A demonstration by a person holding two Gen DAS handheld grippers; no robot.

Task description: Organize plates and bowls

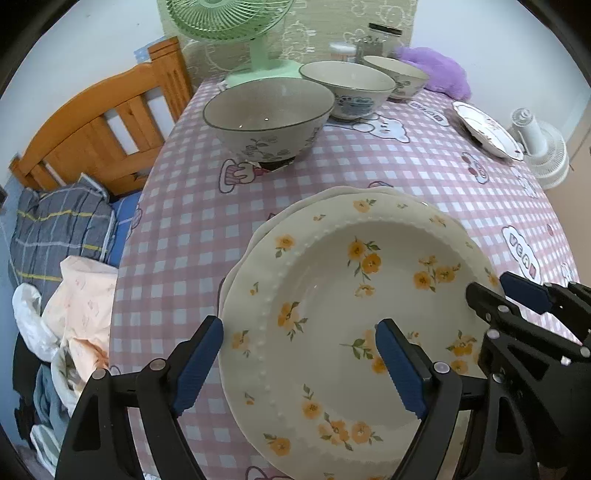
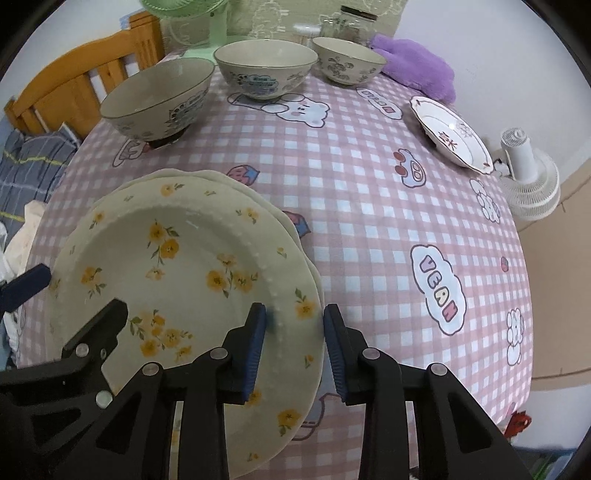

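Fingers of both hand-held grippers frame the nearest object: a cream ceramic plate with yellow flower sprigs and a beaded inner ring (image 1: 354, 314), which lies on top of at least one similar cream plate (image 2: 243, 184) whose scalloped edge shows beneath it. The stack sits on the near part of the pink-and-white checked tablecloth with cartoon prints (image 2: 369, 206).

The left gripper (image 1: 299, 365) stands wide open, its blue pads straddling the plate's left rim, one outside the edge and one over the well; neither pad presses on it. The right gripper (image 2: 295, 347) is much narrower, its blue pads on either side of the plate's right rim. A gap shows between the outer pad and the edge, so no firm grip can be read from this view.

Farther back, three bowls stand in a row: a grey-rimmed ceramic bowl with dark floral print (image 1: 267, 118) on the left, a cream bowl with blue cartoon print (image 1: 349, 90) in the middle, and a smaller patterned bowl (image 1: 399, 75) on the right. A white shallow dish with red markings (image 2: 450, 134) sits alone near the right table edge, well apart from the stack.

Behind the bowls stand a green desk fan (image 1: 236, 33), a glass jar (image 1: 376, 40) and a purple plush cloth (image 2: 417, 64). A white fan (image 2: 528, 177) stands beyond the table at right, and an orange wooden bed frame (image 1: 99, 125) at left.
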